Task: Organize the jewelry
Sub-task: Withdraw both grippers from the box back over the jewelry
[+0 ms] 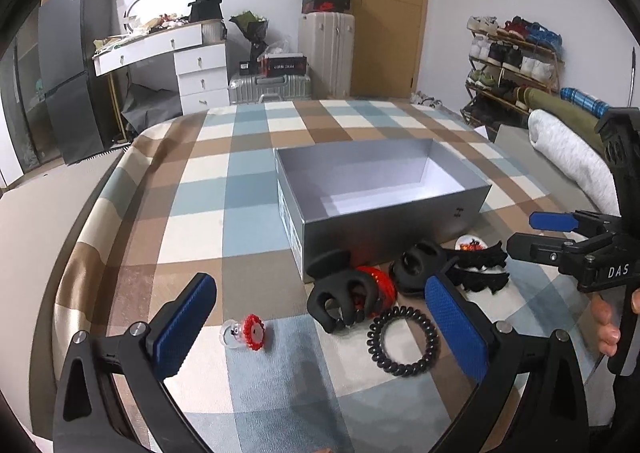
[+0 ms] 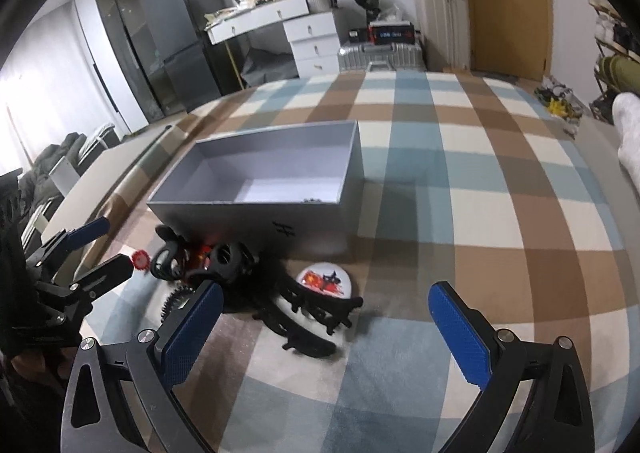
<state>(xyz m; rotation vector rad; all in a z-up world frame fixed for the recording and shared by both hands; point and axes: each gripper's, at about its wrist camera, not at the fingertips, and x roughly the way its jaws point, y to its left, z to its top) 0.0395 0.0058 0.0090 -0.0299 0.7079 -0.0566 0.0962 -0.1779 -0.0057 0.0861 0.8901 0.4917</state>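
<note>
Home bedroom, plaid bed (image 1: 248, 181), white dresser (image 1: 200, 69), shoe rack (image 1: 516, 61), suitcases (image 1: 326, 53)

One grey box (image 1: 384, 221), three black hair clips (image 1: 340, 297), one coil hair tie (image 1: 402, 341).

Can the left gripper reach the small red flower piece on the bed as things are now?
Probably yes. The left gripper is open, and the red flower piece lies alone on the checked bedcover, apart from the black claw clip; nothing stands between them.
</note>
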